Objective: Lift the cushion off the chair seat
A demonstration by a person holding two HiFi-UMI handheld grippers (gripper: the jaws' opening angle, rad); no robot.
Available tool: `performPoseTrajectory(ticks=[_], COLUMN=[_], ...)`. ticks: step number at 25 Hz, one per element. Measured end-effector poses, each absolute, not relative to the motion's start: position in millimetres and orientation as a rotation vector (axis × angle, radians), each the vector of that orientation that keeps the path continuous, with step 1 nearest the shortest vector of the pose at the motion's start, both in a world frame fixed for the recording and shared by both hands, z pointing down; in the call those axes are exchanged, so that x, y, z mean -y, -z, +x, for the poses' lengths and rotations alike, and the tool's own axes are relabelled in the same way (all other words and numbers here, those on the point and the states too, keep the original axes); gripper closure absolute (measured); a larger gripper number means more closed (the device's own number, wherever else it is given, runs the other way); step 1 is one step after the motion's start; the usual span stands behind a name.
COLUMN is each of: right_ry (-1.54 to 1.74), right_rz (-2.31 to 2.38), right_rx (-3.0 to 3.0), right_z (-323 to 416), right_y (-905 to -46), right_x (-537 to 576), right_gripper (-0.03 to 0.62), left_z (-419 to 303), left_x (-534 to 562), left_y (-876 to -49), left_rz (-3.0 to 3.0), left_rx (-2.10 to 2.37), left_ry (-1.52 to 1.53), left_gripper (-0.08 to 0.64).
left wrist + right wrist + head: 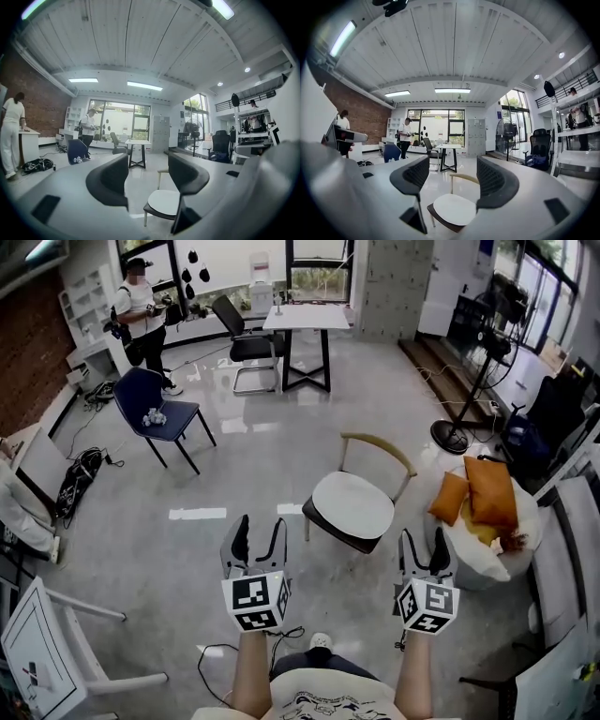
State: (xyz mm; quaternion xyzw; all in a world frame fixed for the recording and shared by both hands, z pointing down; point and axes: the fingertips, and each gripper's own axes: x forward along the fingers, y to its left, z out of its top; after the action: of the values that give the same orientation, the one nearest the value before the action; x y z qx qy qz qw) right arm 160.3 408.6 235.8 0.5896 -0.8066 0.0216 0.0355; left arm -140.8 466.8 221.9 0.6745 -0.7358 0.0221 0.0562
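Note:
A round white cushion (352, 504) lies on the dark seat of a wooden chair (378, 448) with a curved backrest, in the middle of the floor. The left gripper (260, 532) hangs open and empty to the near left of the chair, a short way off it. On the near right of the chair, the right gripper (423, 549) is open and empty too, also apart from it. In the left gripper view the cushion (164, 202) shows low between the jaws of that gripper (147, 176). The right gripper view has the cushion (452, 209) centred below that gripper's (452, 180) spread jaws.
A white beanbag (487, 554) with orange cushions (489, 491) sits right of the chair. A blue chair (155, 409), a black office chair (246, 338), a white table (305, 320) and a standing fan (464, 399) are farther off. A person (141, 315) stands far left. A cable (220, 657) lies near my feet.

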Motion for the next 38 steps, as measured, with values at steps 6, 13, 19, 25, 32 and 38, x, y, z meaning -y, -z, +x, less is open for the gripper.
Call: performPoseTrajectory(ticks=[6, 13, 19, 25, 32, 38], right_ry=[-0.098, -0.138, -0.147, -0.151, -0.189, -0.232], right_rz=[1.833, 1.832, 1.866, 1.909, 1.988, 2.051], right_rx=[2.463, 2.431, 2.398, 2.356, 2.258, 2.158], right_z=[164.4, 154.5, 149.7, 132.0, 120.8, 117.2], right_y=[-247.6, -266.1, -275.4, -278.4, -283.0, -303.3], right_x=[-342.6, -276.3, -197.6, -104.0, 1.2, 65.3], right_gripper=[0.275, 0.275, 0.275, 0.27, 0.267, 0.258], left_z=[-137.7, -147.6, -156.6, -176.5, -188.8, -192.8], left_x=[-397.3, -327.9, -242.4, -133.7, -4.0, 83.9], left_y=[-235.0, -252.5, -261.7, -269.4, -270.7, -292.3], left_rz=[2.048, 2.044, 2.07, 2.106, 2.189, 2.237], left_rx=[2.205, 2.17, 2.142, 2.092, 1.986, 1.884], left_ry=[-0.096, -0.13, -0.14, -0.157, -0.191, -0.24], left_gripper=[0.298, 0.298, 0.298, 0.298, 0.298, 0.298])
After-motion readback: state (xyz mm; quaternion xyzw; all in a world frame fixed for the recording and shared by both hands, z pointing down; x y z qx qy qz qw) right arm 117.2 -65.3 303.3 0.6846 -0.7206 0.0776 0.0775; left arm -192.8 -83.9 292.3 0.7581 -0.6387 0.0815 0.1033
